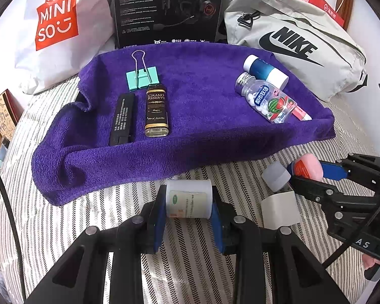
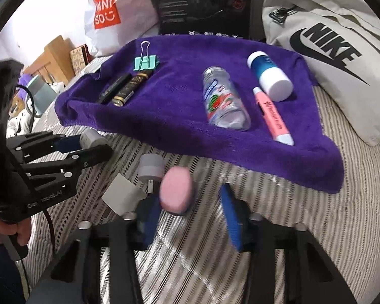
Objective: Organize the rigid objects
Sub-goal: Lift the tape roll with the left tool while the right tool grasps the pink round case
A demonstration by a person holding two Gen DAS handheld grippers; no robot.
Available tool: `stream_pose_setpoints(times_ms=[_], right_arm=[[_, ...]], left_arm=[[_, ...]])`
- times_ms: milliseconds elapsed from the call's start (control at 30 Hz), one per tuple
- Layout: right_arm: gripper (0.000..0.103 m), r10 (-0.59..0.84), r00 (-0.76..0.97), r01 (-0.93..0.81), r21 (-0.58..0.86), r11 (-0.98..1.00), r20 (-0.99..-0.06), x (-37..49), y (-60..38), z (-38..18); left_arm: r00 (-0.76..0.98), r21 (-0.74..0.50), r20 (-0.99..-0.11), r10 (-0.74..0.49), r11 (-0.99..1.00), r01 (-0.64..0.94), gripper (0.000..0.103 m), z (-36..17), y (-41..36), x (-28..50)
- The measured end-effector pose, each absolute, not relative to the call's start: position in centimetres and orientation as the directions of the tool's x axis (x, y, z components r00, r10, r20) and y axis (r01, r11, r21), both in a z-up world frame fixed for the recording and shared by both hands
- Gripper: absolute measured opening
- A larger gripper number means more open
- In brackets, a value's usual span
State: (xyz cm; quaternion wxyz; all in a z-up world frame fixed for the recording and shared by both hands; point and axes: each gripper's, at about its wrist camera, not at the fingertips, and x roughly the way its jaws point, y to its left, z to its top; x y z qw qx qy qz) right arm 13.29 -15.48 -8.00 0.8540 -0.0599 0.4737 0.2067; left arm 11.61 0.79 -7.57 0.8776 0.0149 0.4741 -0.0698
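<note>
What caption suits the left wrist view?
Left gripper clamps a small white jar before a purple towel of sorted items.

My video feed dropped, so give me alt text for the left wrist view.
The left gripper clamps a small white labelled jar over the striped bedcover. Beyond lies a purple towel holding sorted bottles. At right, the right gripper reaches a pink oval object.
</note>
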Motion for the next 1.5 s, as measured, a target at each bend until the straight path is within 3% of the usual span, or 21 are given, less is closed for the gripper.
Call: stream_pose_setpoints(times_ms=[100, 367, 567, 900, 1500], right_arm=[[0.024, 0.271, 0.483, -0.416, 0.054, 0.908, -0.833, 13.1, -15.0, -8.1], [0.024, 0.254, 0.477, -0.409, 0.043, 0.911, -0.841, 12.7, -16.6, -7.5], [0.024, 0.198, 0.472, -0.419, -0.021, 0.908, -0.859, 12.0, -17.1, -8.2], [0.024, 0.251, 0.474, -0.418, 0.035, 0.908, -0.844, 11.7, -18.3, -7.2], [0.024, 0.336, 0.454, -0.491, 0.083, 0.867, -0.826, 12.8, -17.0, -4.7]], left_arm=[[0.542, -0.041, -0.833, -0.109, 0.99, 0.136, 0.03, -7.6, 0.8, 11.6], [0.541, -0.052, -0.832, -0.119, 0.989, 0.137, 0.029, -7.5, 1.4, 11.1], [0.559, 0.008, -0.826, -0.076, 0.989, 0.145, 0.03, -7.6, 0.7, 11.2], [0.553, -0.167, -0.807, -0.208, 0.978, 0.125, 0.029, -6.7, 4.3, 10.2], [0.589, -0.145, -0.789, -0.173, 0.985, 0.094, 0.029, -3.5, 6.2, 10.7]])
